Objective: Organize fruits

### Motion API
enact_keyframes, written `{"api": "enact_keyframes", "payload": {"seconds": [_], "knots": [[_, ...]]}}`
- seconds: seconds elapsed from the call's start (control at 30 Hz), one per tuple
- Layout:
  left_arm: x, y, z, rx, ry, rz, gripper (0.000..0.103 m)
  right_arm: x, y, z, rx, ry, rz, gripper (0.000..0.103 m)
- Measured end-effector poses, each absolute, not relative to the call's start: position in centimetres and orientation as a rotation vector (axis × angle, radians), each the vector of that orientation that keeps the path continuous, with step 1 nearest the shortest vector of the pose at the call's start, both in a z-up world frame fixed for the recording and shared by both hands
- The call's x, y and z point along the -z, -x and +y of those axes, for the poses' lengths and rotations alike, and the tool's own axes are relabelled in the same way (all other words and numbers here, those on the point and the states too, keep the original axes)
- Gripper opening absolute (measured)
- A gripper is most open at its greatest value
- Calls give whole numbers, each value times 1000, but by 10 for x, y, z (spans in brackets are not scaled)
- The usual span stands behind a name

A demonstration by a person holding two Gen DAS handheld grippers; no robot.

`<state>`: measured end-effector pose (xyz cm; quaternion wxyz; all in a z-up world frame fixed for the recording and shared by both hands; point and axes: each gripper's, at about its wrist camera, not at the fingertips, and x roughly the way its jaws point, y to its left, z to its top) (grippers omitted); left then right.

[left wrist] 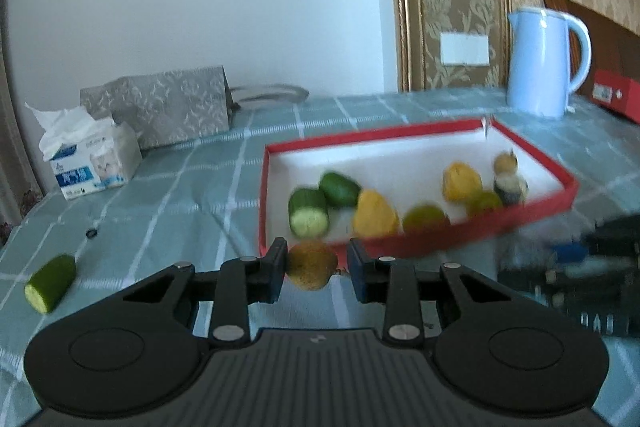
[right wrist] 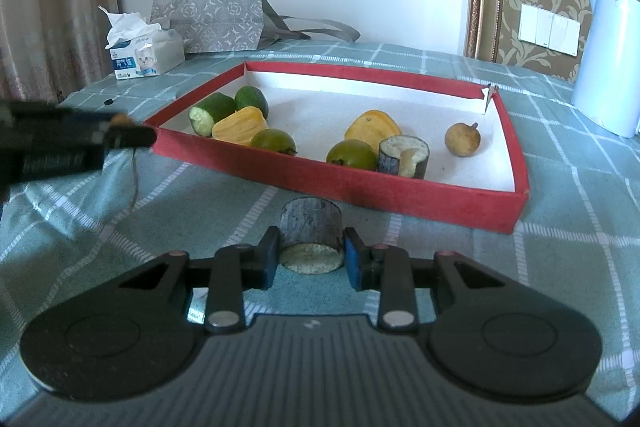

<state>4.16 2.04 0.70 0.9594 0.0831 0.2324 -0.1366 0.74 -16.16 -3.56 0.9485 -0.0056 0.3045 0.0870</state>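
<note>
While round and fuzzy, brown fruit (left wrist: 312, 265) fills left gripper (left wrist: 317, 267).

You see a red tray (right wrist: 400, 193) with a white floor on a teal cloth (right wrist: 560, 227) checked in white, a pale blue kettle (left wrist: 540, 63), and a brownish fruit (left wrist: 312, 265), perhaps blur-tinted.

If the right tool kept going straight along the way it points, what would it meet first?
Probably the near red wall of the tray, just beyond the dark sugarcane piece the right tool grips; depth is uncertain, so it might reach the tablecloth first.
</note>
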Motion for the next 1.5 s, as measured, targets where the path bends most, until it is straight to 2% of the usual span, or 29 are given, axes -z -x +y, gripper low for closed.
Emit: {"api": "enact_keyframes", "payload": {"seconds": [0.47,0.8,0.87,0.93,1.07,1.13,1.33,1.5], "knots": [[-2,-109,-12,265,-135,509,32,36,-7,-160,-178,16,621,31],[5,-119,-18,245,-162,495,33,36,-8,-160,-182,23,623,31],[5,-118,-16,224,-164,490,40,36,-7,-159,-182,24,622,31],[4,-115,-10,213,-139,478,54,36,-7,-159,-181,25,622,31],[-3,-100,5,160,-96,409,57,36,-8,-159,-181,27,622,31],[-7,-89,12,119,-80,372,63,36,-7,-159,-181,26,622,31],[-9,-57,30,106,-25,359,65,36,-7,-160,-180,26,619,31],[-2,-41,35,171,5,419,65,35,-6,-161,-173,23,609,31]]}}
